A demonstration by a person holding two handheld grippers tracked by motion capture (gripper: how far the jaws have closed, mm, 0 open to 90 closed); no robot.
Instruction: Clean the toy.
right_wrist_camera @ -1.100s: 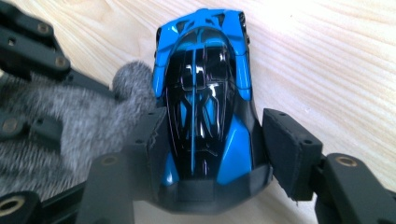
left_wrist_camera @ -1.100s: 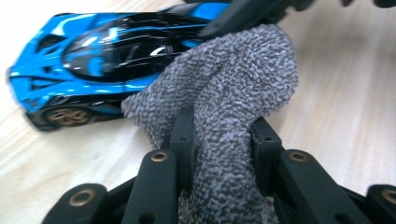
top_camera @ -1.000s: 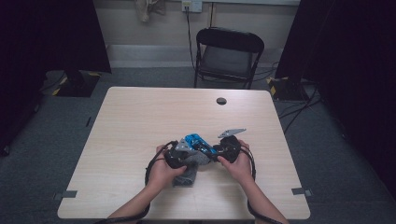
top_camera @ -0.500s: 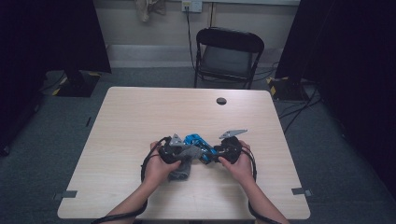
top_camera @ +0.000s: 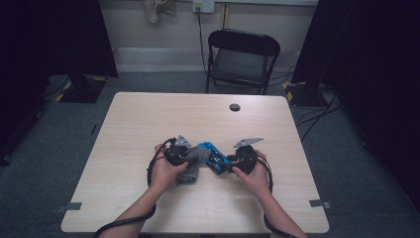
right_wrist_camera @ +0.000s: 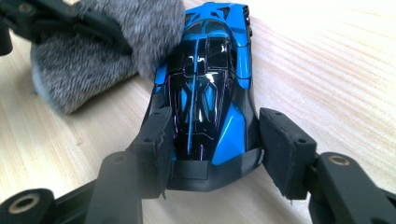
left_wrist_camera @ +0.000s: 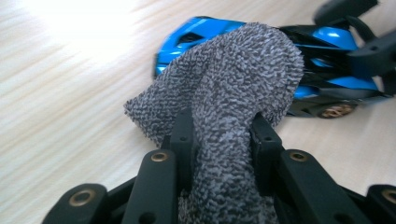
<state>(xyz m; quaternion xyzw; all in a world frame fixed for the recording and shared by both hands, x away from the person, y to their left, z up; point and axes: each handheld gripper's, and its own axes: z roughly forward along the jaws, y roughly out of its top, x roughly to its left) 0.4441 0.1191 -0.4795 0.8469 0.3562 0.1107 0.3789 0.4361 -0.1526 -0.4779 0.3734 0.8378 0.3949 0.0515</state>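
1. Left tool (left_wrist_camera: 219, 135) is clamped tight on a grey fuzzy cloth (left_wrist_camera: 233, 84), draped over the car's end.
2. Blue-and-black toy car (right_wrist_camera: 210, 93) sits mid-table (top_camera: 148, 119); no readable writing on it.
3. Right tool (right_wrist_camera: 215, 140) is half-open, gripping the car's sides.

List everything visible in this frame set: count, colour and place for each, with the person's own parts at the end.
toy car: one, blue and black, middle of the table, its end between the right jaws
cloth: one, grey, draped on the car's other end
table: one, light wood
disc: one, small, dark, far side of the table
folding chair: one, black, beyond the table
wall outlet: one, pale, on the back wall, cord hanging down
left gripper: one, black, jaws clamped on the cloth
right gripper: one, black, jaws around the car
hands: two, near edge, each holding a gripper
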